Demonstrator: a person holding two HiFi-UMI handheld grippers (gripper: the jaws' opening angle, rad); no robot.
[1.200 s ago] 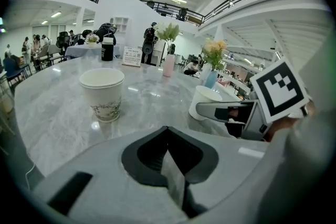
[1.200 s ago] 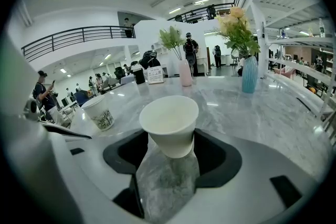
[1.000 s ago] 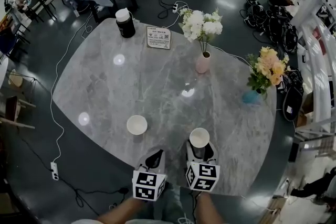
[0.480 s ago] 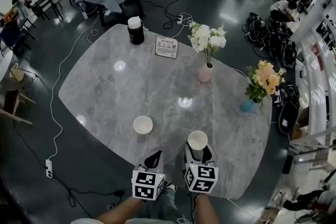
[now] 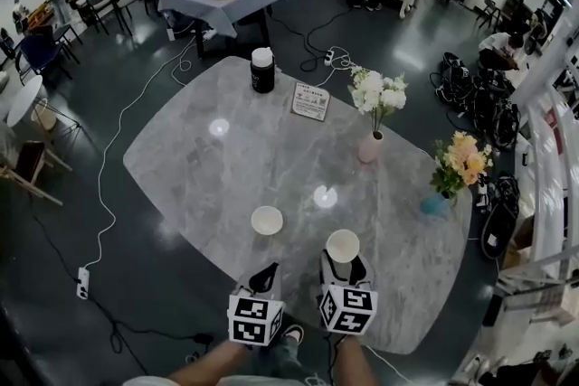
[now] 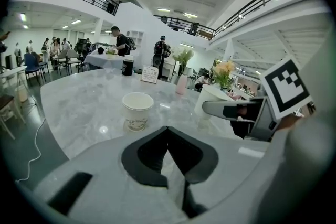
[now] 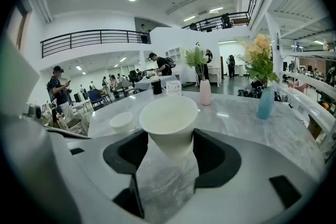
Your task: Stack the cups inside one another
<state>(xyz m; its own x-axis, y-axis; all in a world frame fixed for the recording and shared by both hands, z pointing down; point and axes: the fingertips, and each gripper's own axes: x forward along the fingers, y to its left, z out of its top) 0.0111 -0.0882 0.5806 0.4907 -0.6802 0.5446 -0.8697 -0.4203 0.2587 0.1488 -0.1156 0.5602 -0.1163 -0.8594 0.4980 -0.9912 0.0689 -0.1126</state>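
The right claw (image 7: 169, 153) squeezes a white cup (image 7: 169, 118) between its two dark jaws. The cup is upright. A second cup (image 7: 122, 121) stands on the grey bench (image 7: 236, 115), left of the claw. Past the claw stand a pink vase (image 7: 205, 92) and, further right, a blue vase (image 7: 266, 103).

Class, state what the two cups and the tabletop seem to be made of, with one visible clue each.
Held cup in the right claw: probably paper, matte white, thin rolled rim. Standing cup: likewise paper, matte, faint print near its base. Tabletop: polished grey marble or an imitation, judging by veining and sharp lamp reflections.
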